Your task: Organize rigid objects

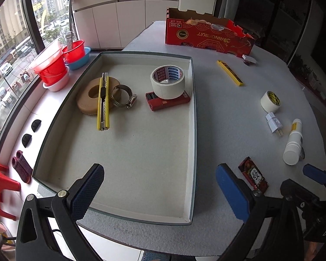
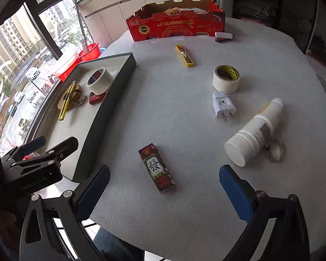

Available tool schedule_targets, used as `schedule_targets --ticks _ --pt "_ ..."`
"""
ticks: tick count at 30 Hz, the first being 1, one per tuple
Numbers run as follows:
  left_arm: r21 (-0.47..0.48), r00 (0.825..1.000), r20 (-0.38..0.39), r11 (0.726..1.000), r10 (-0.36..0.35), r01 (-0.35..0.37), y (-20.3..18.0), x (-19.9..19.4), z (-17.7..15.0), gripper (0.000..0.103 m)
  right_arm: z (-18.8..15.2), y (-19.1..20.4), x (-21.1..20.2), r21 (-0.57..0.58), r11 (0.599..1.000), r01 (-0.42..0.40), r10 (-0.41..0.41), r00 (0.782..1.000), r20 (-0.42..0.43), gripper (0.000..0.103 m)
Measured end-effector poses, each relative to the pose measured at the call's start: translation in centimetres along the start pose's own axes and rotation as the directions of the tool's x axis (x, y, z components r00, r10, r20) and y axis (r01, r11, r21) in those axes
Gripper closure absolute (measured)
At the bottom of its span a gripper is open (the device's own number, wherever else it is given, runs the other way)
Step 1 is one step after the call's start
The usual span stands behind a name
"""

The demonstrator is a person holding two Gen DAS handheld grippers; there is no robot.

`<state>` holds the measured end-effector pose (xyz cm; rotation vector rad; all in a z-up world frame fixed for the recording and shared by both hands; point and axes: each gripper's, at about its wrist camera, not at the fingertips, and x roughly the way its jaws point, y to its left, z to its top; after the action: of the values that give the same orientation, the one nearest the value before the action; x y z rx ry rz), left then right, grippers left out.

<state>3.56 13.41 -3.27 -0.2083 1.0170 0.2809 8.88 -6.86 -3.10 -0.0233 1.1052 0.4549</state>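
Already the tray (image 1: 54, 130) at the left holds a utility knife (image 1: 103, 102), hose clamp (image 1: 121, 95) and big tape roll (image 1: 168, 84); the left gripper (image 1: 159, 192) hangs spread and empty over its near end. Rightward, the right gripper (image 2: 164, 192) gapes around the red box (image 2: 156, 167) (nothing pinched). Farther right, the white bottle (image 2: 254, 132) lies sideways; I judge a nudge could roll it off
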Motion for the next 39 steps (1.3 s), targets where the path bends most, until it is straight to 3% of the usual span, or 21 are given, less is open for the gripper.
schedule_targets --ticks 8,14,21,29,39 --pt "0.15 0.996 -0.068 0.986 -0.063 0.073 -8.8 0.6 -2.8 0.0 -4.6 -9.2 -1.7 0.213 0.973 0.09 -0.088 0.996 -0.021 0.002" --pt "0.104 0.99 -0.132 0.993 -0.048 0.062 -12.1 2.9 -3.1 0.0 -6.7 -12.5 -2.0 0.267 0.956 0.119 -0.114 0.993 -0.036 0.002" --pt "0.067 0.989 -0.144 0.998 0.029 -0.019 -14.0 5.6 -1.9 0.0 -6.8 -12.4 -2.0 0.207 0.966 0.155 -0.154 0.988 -0.024 0.002" --pt "0.05 0.996 -0.088 0.999 0.013 -0.008 -14.1 6.1 -1.8 0.0 -3.6 -11.3 1.6 0.033 0.972 0.234 -0.233 0.972 -0.026 0.002" --pt "-0.031 0.998 -0.028 0.998 0.05 -0.051 -13.6 6.0 -2.0 0.0 0.1 -10.7 4.3 -0.161 0.978 0.13 -0.127 0.991 0.032 0.001"
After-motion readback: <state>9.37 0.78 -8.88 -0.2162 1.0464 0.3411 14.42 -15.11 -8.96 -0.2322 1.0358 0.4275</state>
